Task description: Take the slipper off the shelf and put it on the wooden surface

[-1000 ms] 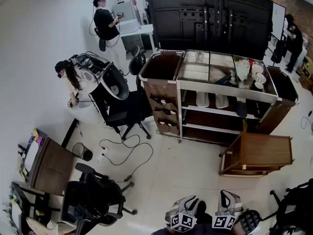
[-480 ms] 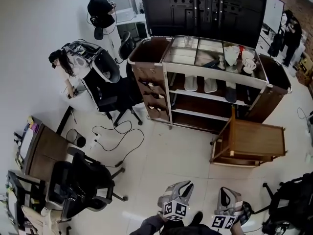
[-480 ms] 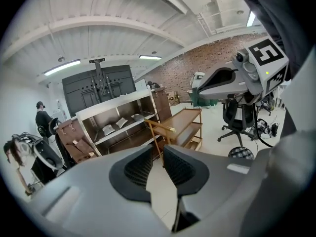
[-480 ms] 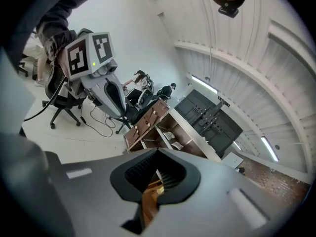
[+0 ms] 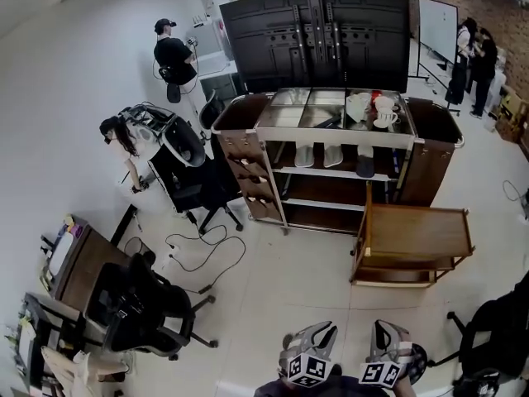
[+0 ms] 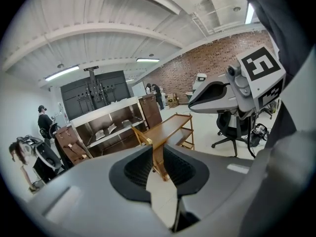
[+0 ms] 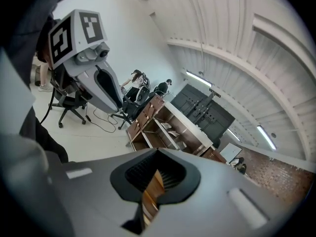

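- Nothing of the task is done yet, as far as we can judge: the pale slippers (image 5: 306, 155) lie side by side on the upper level of the shelf (image 5: 331, 174), far from us and near the middle of the scene.
- A darker item (image 5: 364, 166) sits just to the right of them on the same level; we cannot tell whether it is also a slipper.
- Which slipper is meant, we cannot say from the task alone.
- The wooden surface (image 5: 417, 231), the top of a small trolley, stands to the near right of the shelf, and we see nothing on it.
- Our left gripper (image 6: 155, 167) has its jaws drawn together with only a thin slit between the pads, and through that slit we see just the trolley and floor beyond, so it grips nothing.
- Our right gripper (image 7: 150, 179) is fully closed and likewise empty.
- Both grippers are low at the near edge of the scene, well apart from the shelf.
- What is left, in our judgement, is everything: walk to the shelf, open a gripper, close it on a slipper, lift it out from under the top deck, carry it right and nearer, and set it on the trolley top.
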{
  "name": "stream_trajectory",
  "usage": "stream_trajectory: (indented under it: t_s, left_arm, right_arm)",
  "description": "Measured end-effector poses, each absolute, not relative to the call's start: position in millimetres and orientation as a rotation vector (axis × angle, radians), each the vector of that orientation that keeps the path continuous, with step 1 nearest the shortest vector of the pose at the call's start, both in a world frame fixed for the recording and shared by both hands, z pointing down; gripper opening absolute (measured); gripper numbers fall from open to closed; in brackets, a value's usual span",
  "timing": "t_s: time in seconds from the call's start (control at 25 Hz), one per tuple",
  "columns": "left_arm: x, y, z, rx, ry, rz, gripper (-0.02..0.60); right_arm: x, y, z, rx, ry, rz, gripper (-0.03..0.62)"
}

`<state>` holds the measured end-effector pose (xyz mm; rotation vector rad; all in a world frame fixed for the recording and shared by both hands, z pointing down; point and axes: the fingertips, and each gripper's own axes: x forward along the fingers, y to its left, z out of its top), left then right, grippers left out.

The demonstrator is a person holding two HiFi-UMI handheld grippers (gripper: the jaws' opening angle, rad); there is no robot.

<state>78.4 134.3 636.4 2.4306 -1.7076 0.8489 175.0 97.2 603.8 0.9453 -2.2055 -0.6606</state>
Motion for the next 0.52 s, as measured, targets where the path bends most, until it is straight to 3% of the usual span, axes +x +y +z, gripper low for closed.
stream_trajectory:
  t_s: [0.52]
  left_arm:
    - [146, 166, 625, 2.518, -1.689, 0.911, 0.084]
  right_arm:
    - [214, 142, 587, 0.964, -2.295, -0.666, 0.001]
